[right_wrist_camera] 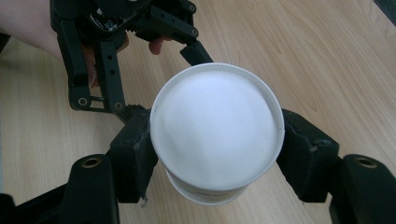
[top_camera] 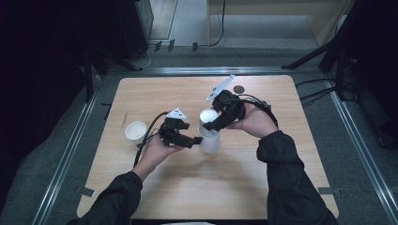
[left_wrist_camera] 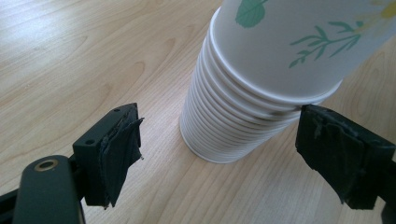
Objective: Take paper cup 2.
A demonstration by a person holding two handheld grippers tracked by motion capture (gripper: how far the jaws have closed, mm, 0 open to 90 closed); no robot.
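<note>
Standing near the middle of the wooden worktop [top_camera: 187, 187], a stack of white paper cups [left_wrist_camera: 224, 126] carries a top cup [right_wrist_camera: 217, 130] printed with green leaves, which sits tilted in the left gripper view. The right claw [right_wrist_camera: 217, 154] clamps this top cup just under its rim, 1 pad pressed on each side. The left claw [left_wrist_camera: 219, 154] reaches in low from the other side with its jaws wide apart around the lower part of the stack; its right pad lies against the cup rims, its left pad stands clear. Off to the left of the stack, well apart, 1 single white cup [top_camera: 135, 131] stands upright. Near the far edge lies a small dark disc [top_camera: 239, 89].
</note>
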